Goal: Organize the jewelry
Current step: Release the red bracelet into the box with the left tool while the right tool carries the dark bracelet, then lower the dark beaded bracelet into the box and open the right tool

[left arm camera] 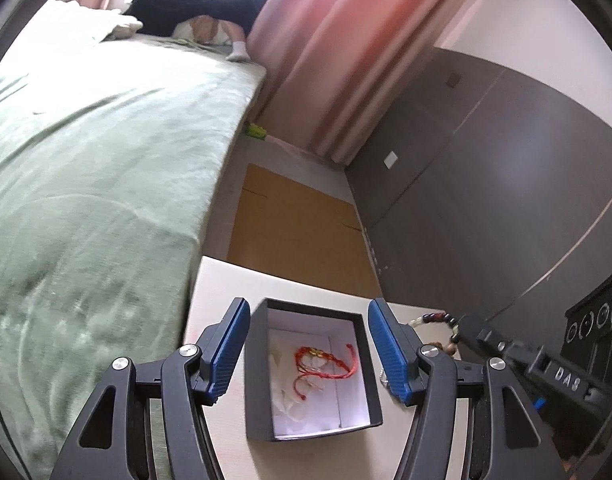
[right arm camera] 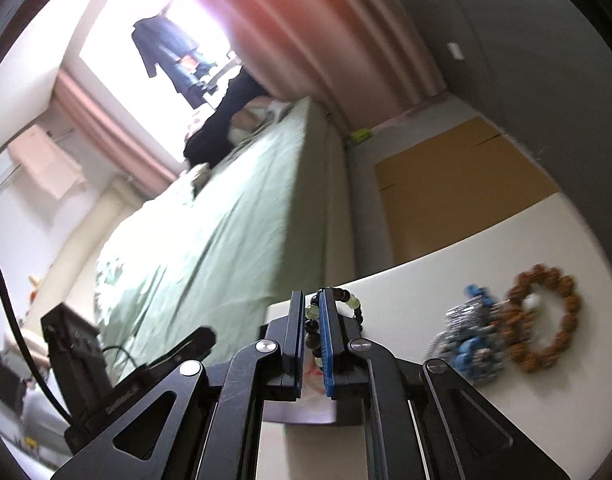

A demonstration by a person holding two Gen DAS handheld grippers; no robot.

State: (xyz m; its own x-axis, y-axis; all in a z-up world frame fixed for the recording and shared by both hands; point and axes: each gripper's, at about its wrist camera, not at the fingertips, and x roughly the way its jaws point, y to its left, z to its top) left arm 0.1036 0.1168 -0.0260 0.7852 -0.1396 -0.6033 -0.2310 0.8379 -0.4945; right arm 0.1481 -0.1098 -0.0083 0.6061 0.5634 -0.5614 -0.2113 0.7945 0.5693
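**Beads pinched, box waiting**

The right gripper (right arm camera: pixel 310 300) had its jaws clamped on the dark bead bracelet (right arm camera: pixel 347 300), held above the white table (right arm camera: pixel 445 280). The left gripper (left arm camera: pixel 309 344) stood wide apart, straddling the open black box (left arm camera: pixel 311 372) with a red cord bracelet (left arm camera: pixel 325 364) inside. A brown bead bracelet (right arm camera: pixel 541 320) and blue trinkets (right arm camera: pixel 471 336) lay nearby.

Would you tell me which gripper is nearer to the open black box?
Left. The left gripper is open with its fingers on either side of the black box. The right gripper, shut on a bead bracelet, is off to the box's right.
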